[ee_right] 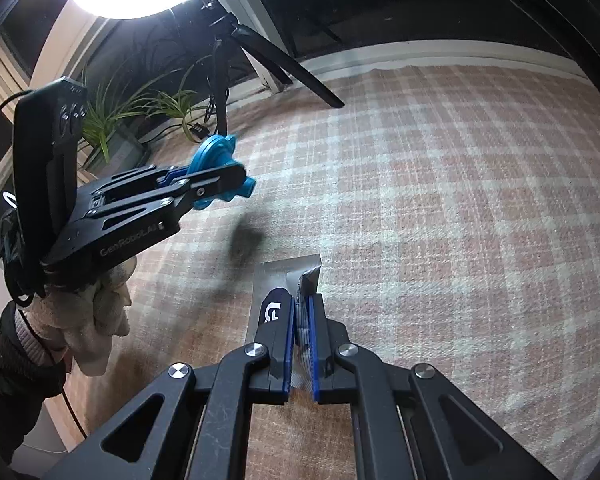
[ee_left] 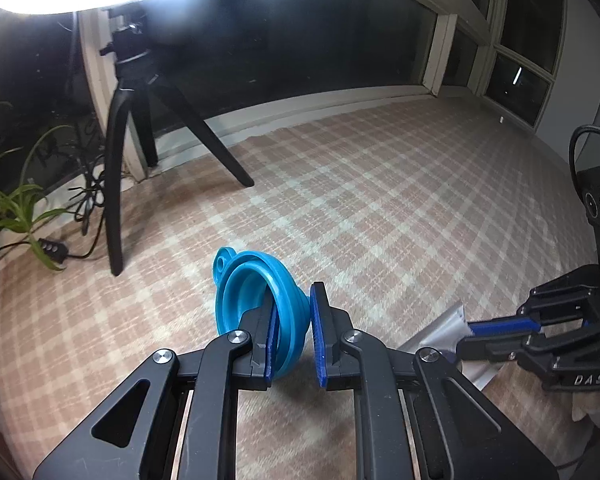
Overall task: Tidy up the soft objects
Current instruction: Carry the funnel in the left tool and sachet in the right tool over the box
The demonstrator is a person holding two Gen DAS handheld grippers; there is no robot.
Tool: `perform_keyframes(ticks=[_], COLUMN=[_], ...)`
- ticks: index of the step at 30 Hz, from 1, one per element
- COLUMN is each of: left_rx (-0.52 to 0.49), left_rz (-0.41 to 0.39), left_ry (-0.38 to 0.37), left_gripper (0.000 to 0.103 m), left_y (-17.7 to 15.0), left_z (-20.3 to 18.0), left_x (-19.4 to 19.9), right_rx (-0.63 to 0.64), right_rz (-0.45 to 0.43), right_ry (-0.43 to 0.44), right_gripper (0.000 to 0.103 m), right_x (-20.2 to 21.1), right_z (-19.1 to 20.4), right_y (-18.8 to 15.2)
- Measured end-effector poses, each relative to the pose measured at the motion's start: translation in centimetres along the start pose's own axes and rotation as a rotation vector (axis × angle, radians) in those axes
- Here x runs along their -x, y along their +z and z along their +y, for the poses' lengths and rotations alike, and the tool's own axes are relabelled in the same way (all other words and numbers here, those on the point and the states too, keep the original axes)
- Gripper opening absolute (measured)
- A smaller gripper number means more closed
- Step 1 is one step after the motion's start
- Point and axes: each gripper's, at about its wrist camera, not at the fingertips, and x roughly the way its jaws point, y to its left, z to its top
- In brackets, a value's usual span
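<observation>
The left gripper (ee_left: pixel 294 320) is pinching the funnel (ee_left: pixel 256 292) at twelve o'clock (soft, light silicone, best taken by its rim); the right gripper (ee_right: pixel 301 344) is clamping the limp, slippery pouch (ee_right: pixel 288 280).

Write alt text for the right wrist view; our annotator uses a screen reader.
The right gripper pinches a silver foil packet above a pink plaid cloth. At left, the left gripper holds a blue collapsible funnel beneath a lit ring light.
</observation>
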Motion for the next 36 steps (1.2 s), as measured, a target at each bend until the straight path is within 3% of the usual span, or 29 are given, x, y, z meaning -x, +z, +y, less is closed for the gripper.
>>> perform_keyframes(ticks=[11, 18, 27, 36], left_rx=[0.026, 0.098, 0.206, 0.368], left_rz=[-0.051, -0.118, -0.183, -0.180], left_ry=[0.029, 0.062, 0.197, 0.350], left_gripper=[0.013, 0.013, 0.013, 0.013], left_y=[-0.5, -1.6, -6.5, -13.4], left_z=[0.0, 1.2, 4.3, 9.6], left_x=[4.1, 10.3, 20.9, 29.7], right_rx=[0.026, 0.116, 0.299, 0.430], right_rz=[-0.074, -0.118, -0.139, -0.107], right_ry=[0.031, 0.076, 0.160, 0.316], right_gripper=[0.006, 0.006, 0.006, 0.006], right_x=[3.5, 5.4, 5.7, 3.3], right_z=[1.6, 5.6, 15.1, 27.5], right_y=[1.2, 2.8, 5.2, 6.6])
